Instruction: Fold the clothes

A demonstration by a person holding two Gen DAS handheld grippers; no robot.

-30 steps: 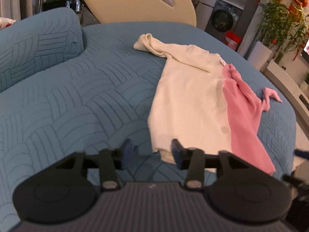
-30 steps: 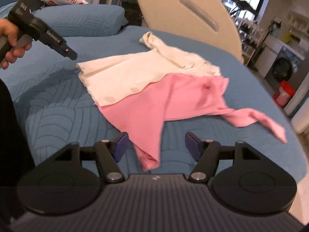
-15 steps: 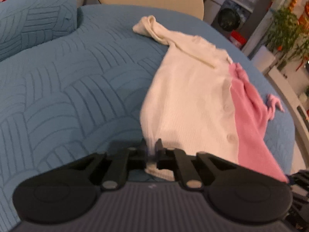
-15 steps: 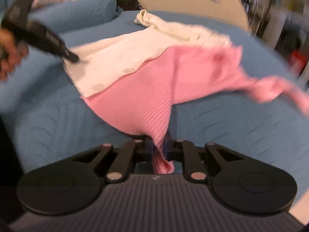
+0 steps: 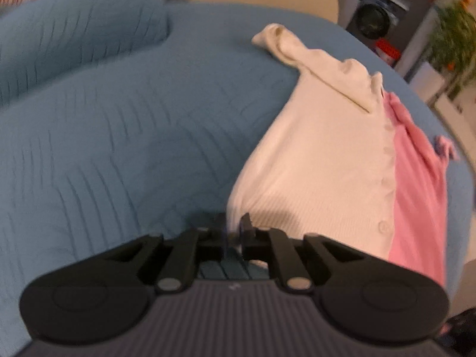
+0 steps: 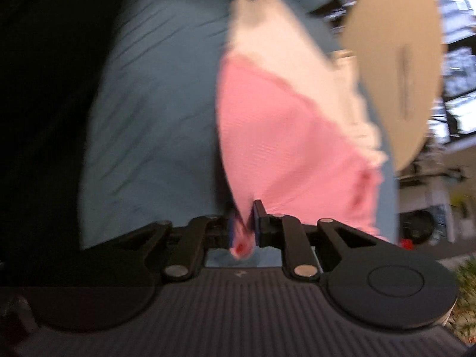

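— Gripping anything, that left tool point(image 5: 233, 227)?

— Yes. Its jaws are nearly together, pinching the near hem corner of the cream half of the cardigan point(image 5: 321, 160), low at the edge closest to the camera.

— And the right tool point(image 6: 244, 218)?

— Pinched tight too, on the pink half of the same garment point(image 6: 285, 148). A bit of pink cloth pokes out below the jaws toward the camera.

— Where does the garment lie?

— On the blue quilted bed point(image 5: 125, 136). From the left wrist view the cream panel spreads up the cover, its sleeve point(image 5: 279, 41) bunched at the far end, buttons down the seam, and the pink panel along its right side. From the right wrist view the picture is tilted and blurred; the pink cloth fans out from the jaws and the cream part reaches to the top, where something dark touches its corner. I cannot tell what that is.

— Anything else around?

— A blue pillow point(image 5: 74, 29) at the upper left, a beige headboard point(image 6: 398, 50) behind, a washing machine point(image 5: 372, 20) and a green plant point(image 5: 452, 38) beyond the bed.
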